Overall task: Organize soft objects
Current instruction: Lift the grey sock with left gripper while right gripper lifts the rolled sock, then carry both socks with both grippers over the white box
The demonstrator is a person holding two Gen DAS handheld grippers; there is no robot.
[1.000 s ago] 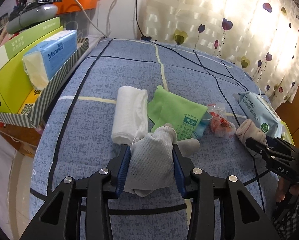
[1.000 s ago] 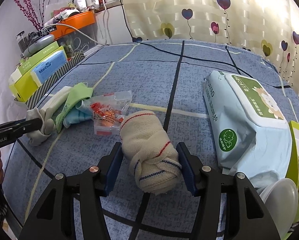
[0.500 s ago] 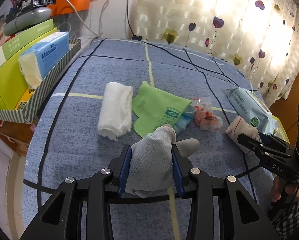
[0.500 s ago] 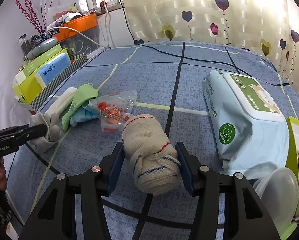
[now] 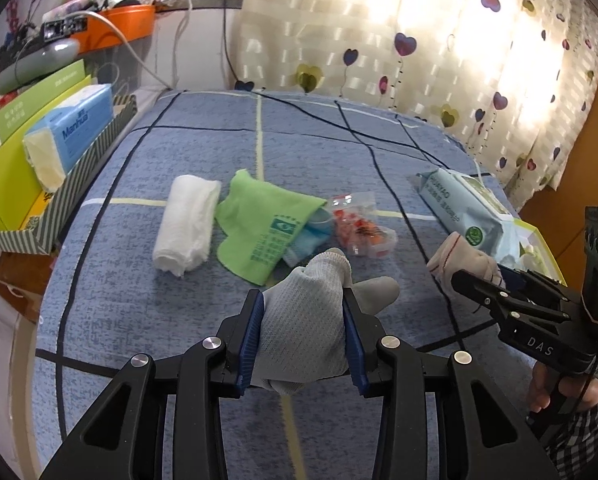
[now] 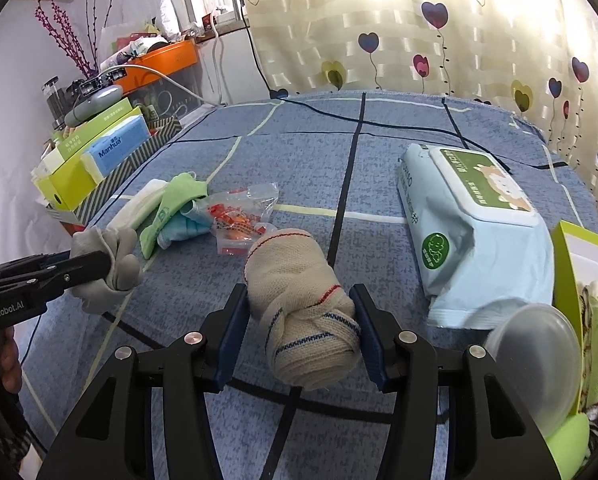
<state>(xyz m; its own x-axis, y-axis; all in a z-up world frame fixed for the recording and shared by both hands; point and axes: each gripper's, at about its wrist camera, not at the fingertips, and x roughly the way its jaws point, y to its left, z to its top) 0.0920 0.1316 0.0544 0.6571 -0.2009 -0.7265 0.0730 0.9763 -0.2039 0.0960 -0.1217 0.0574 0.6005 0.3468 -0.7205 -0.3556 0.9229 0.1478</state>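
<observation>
Still the left gripper (image 5: 303, 338) tight on the grey glove (image 5: 305, 334), right gripper (image 6: 301, 330) on the beige sock roll (image 6: 303, 308), both slightly higher than before.

Wet-wipes pack (image 6: 475, 240) beside snack packet (image 6: 241, 220); tissue box (image 5: 73, 130) apart.

"Manhua" is printed on the blue tissue pack (image 5: 81, 126), "DAS" in pale letters on the right hand-held gripper (image 5: 477, 280), "GenRobot.AI" on the left hand-held gripper (image 6: 95, 266), and "HUAYAO", only partly legible, on the wipes pack (image 5: 465, 208).
</observation>
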